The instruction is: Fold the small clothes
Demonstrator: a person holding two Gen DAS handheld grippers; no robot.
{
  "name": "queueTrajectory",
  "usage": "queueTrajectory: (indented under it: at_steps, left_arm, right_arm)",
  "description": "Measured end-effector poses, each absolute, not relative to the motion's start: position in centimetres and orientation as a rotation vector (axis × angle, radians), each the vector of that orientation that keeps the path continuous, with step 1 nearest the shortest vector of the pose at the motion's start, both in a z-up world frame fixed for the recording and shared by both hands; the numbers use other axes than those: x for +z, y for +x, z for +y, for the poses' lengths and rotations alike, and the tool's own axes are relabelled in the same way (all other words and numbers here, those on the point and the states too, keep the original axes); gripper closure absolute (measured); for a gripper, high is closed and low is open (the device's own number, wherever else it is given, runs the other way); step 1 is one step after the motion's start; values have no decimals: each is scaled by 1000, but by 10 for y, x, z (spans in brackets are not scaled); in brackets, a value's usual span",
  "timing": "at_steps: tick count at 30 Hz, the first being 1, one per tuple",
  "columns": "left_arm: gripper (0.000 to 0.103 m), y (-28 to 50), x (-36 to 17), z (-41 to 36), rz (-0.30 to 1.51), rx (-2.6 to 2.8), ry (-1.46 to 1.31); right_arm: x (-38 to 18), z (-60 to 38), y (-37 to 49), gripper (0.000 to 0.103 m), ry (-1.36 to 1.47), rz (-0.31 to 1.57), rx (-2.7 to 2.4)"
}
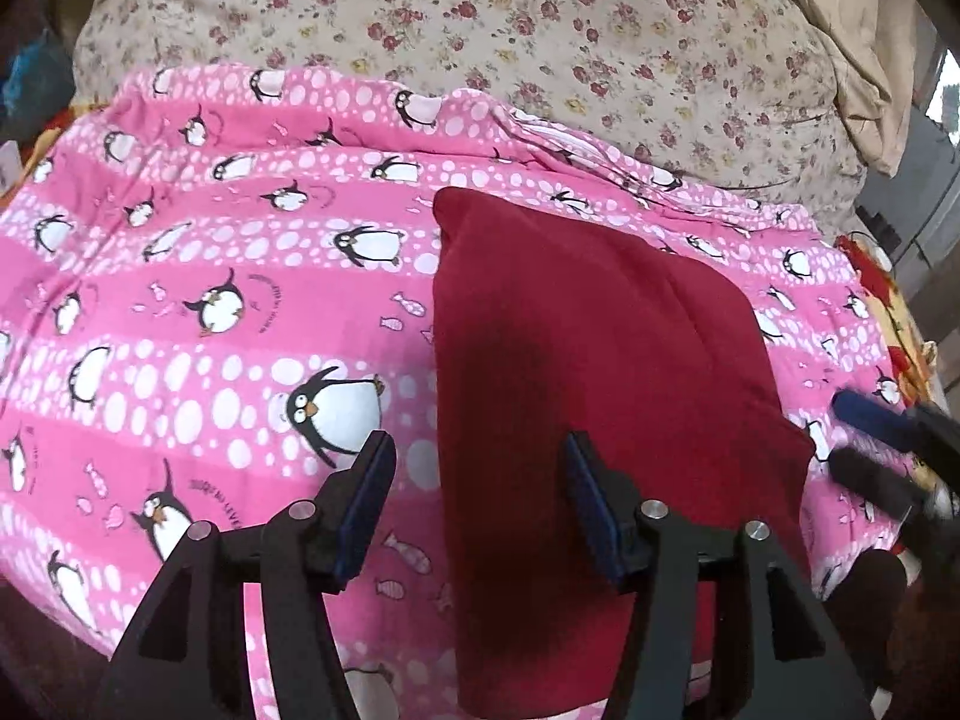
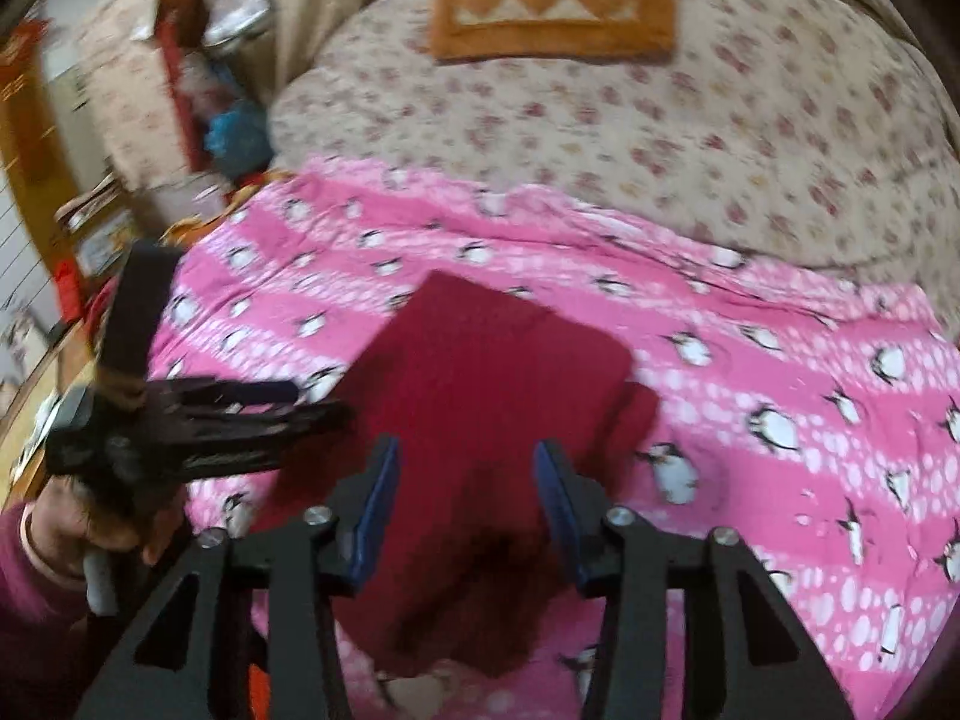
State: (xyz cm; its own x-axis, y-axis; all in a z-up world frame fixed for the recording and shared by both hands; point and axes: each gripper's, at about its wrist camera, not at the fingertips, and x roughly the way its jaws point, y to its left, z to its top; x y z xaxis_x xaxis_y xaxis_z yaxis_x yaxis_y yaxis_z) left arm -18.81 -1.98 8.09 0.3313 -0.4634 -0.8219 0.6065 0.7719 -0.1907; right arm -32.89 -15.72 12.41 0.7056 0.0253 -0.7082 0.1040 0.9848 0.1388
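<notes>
A dark red garment (image 1: 588, 330) lies folded into a rough rectangle on the pink penguin blanket (image 1: 210, 240). My left gripper (image 1: 480, 480) hovers over the garment's near left edge, open, with one finger above the red cloth and the other above the blanket. Nothing is pinched between its pads. My right gripper (image 2: 468, 480) hangs open above the same garment (image 2: 480, 372), its jaws empty. It also shows blurred at the right edge of the left wrist view, right gripper (image 1: 864, 438), beside the garment's right corner. The left gripper (image 2: 312, 408) appears at the left, held by a hand (image 2: 78, 528).
A floral quilt (image 1: 540, 30) covers the far part of the bed, with an orange patterned mat (image 2: 552, 6) on it. Household clutter and a blue bag (image 2: 234, 132) stand beyond the bed's left side. The pink blanket (image 2: 780, 420) spreads wide on both sides of the garment.
</notes>
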Motion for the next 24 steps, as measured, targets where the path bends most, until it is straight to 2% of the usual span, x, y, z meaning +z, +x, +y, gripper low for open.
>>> queueTrajectory:
  at_steps: [4,5,8,11,13,15,17,24]
  left_arm:
    - [65,-194,83,-14,984,-666,182]
    - [65,-196,84,-13,969,-645,194]
    - [65,-200,87,-10,952,-585,226]
    - [65,-205,94,-6,925,-576,232]
    - [65,-208,100,-3,901,-583,216]
    - [65,-212,106,-1,874,-583,205]
    - [65,-216,112,1,845,-588,196]
    - [65,-230,124,2,782,-589,191]
  right_arm:
    - [89,-140,-321,71,74,881,-77]
    - [75,-142,-320,78,55,914,-121]
    - [58,-151,-322,79,110,923,-132]
    - [66,-148,-325,79,127,917,-122]
    - [81,-146,-331,73,149,881,-118]
    - [94,-143,-336,50,155,833,-145]
    - [108,-142,-341,39,157,780,-188]
    - [128,-135,-342,29,134,724,-290]
